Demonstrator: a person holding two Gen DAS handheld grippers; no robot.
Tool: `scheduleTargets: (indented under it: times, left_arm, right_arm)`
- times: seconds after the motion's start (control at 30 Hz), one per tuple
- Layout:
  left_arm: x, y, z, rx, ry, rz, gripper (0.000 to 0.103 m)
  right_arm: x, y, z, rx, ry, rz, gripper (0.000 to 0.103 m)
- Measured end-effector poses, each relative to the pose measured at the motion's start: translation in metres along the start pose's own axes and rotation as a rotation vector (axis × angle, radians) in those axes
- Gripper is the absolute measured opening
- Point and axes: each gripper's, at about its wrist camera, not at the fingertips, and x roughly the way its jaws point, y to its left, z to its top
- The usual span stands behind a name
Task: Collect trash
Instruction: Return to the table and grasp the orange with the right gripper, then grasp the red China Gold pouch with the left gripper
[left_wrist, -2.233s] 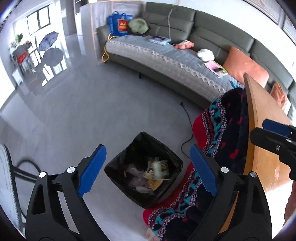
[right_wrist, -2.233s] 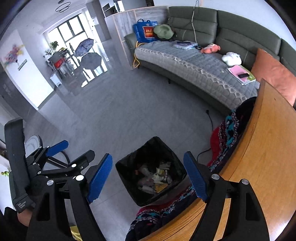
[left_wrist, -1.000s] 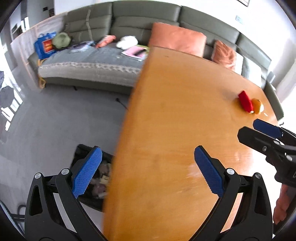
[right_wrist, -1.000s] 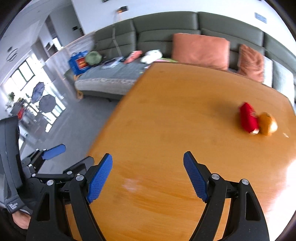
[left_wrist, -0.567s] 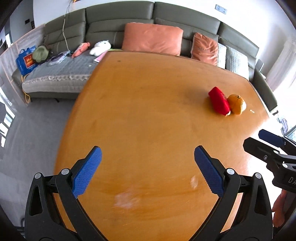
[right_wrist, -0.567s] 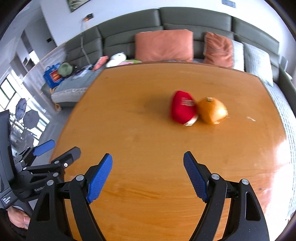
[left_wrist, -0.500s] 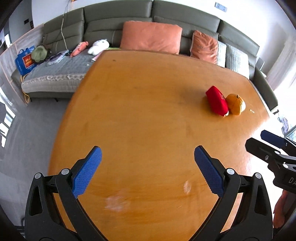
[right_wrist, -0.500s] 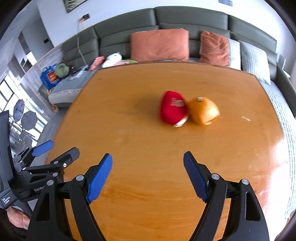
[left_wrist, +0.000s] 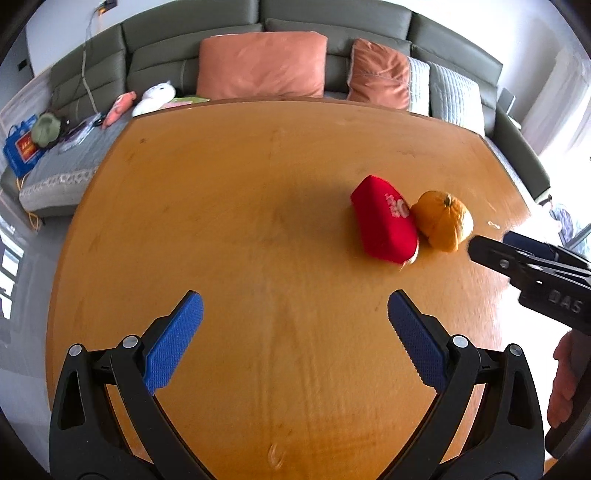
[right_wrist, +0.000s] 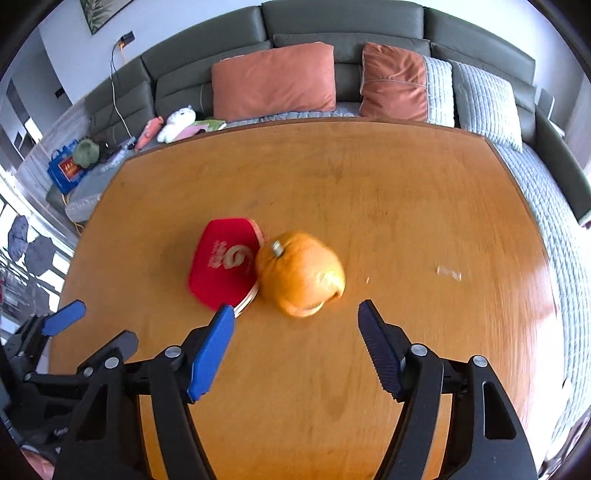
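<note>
A red packet and an orange peel lie side by side, touching, on the wooden table. My right gripper hovers just in front of the peel; its jaws are closing with nothing between the pads. My left gripper stands open over bare table, left of and nearer than the red packet. In the left wrist view the right gripper's fingertip reaches close to the peel. A small scrap lies to the right of the peel.
A green sofa with orange cushions wraps round the table's far side. Soft toys and a blue bag lie on its left part. A hand shows at the right edge of the left wrist view.
Both grippers swung from the bin on the floor to over the table and closed in on the red packet and peel. The right gripper's jaws have narrowed.
</note>
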Motion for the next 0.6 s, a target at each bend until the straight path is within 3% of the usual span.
scheduleTargets:
  times: [0.13, 0.3, 0.33, 0.37, 0.47, 0.6]
  left_arm:
    - [0.014, -0.012, 0.012, 0.029, 0.023, -0.012, 0.097]
    - [0.027, -0.022, 0.021, 0.033, 0.047, -0.034, 0.097]
    - [0.030, -0.024, 0.023, 0.032, 0.052, -0.039, 0.097]
    - [0.032, -0.026, 0.023, 0.032, 0.056, -0.040, 0.097]
    - [0.041, -0.033, 0.029, 0.034, 0.072, -0.037, 0.097]
    - [0.050, -0.042, 0.041, 0.025, 0.088, -0.050, 0.097]
  right_arm:
    - [0.026, -0.003, 0.014, -0.037, 0.028, -0.020, 0.071]
    - [0.047, -0.006, 0.028, -0.034, 0.072, 0.059, 0.070]
    - [0.050, -0.006, 0.029, -0.031, 0.085, 0.077, 0.068]
    - [0.054, -0.007, 0.031, -0.018, 0.105, 0.114, 0.058]
    - [0.046, -0.010, 0.031, -0.018, 0.080, 0.064, 0.048]
    - [0.023, -0.032, 0.023, 0.038, 0.011, 0.024, 0.047]
